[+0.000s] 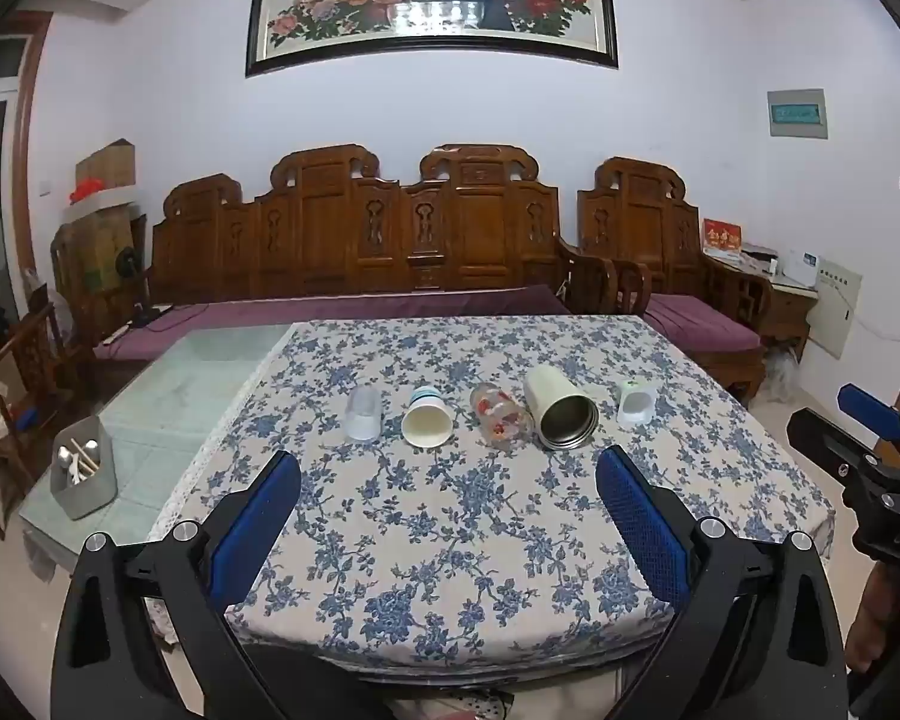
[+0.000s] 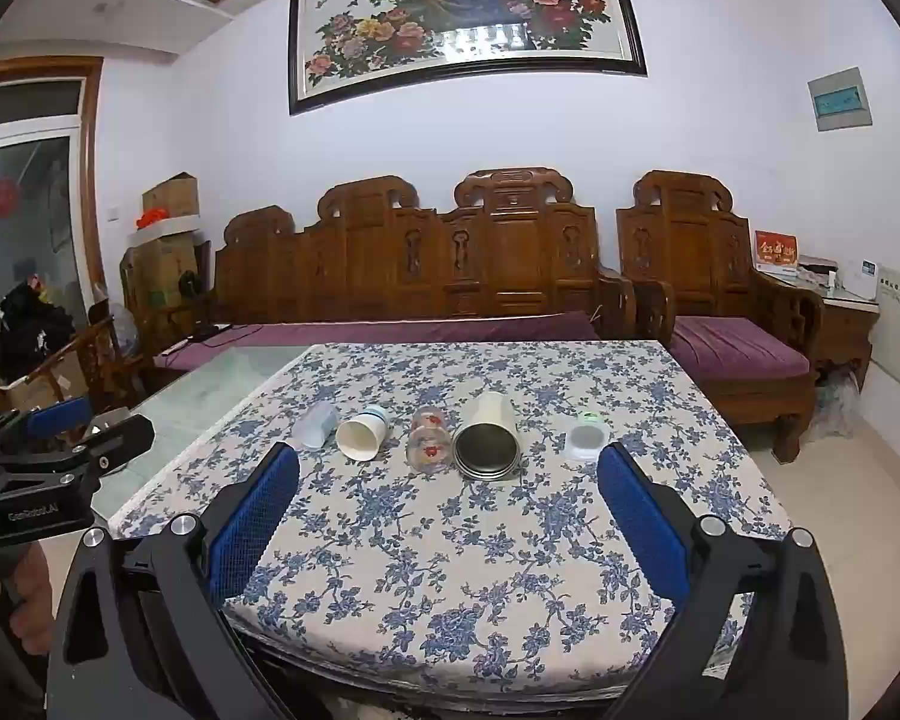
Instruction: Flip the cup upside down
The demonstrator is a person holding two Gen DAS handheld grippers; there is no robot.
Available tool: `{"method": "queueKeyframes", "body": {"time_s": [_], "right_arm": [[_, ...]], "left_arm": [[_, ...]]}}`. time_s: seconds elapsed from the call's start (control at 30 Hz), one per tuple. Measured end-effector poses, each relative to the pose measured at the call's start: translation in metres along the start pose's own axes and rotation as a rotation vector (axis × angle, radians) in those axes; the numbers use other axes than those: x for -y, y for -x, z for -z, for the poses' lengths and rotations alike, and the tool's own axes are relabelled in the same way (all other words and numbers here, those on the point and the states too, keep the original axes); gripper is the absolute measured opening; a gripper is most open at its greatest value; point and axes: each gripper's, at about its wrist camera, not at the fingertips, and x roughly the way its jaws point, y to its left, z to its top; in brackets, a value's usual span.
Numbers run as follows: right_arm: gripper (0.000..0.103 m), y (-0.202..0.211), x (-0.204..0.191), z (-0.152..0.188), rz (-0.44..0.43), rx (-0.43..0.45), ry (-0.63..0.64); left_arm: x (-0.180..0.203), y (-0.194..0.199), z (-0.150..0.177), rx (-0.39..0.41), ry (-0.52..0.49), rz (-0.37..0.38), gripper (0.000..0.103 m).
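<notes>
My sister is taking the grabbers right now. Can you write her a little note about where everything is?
Left gripper: jaws open, holding nothing, back from the cups.
Right gripper: the same.
Five cups lie on their sides in a row on the tablecloth: clear plastic cup, paper cup, flowered glass, steel tumbler, small white cup.
Done: nothing flipped.
Left: stand each one mouth down.
</notes>
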Motion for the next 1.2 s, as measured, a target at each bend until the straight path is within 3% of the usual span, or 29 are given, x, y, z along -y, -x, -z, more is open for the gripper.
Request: {"method": "queueKeyframes", "body": {"time_s": [1.2], "right_arm": [[0.1, 0.002, 0.001, 0.001, -0.008, 0.011, -0.016]], "left_arm": [[-0.001, 0.004, -0.007, 0.006, 0.012, 0.003, 0.095]]}}
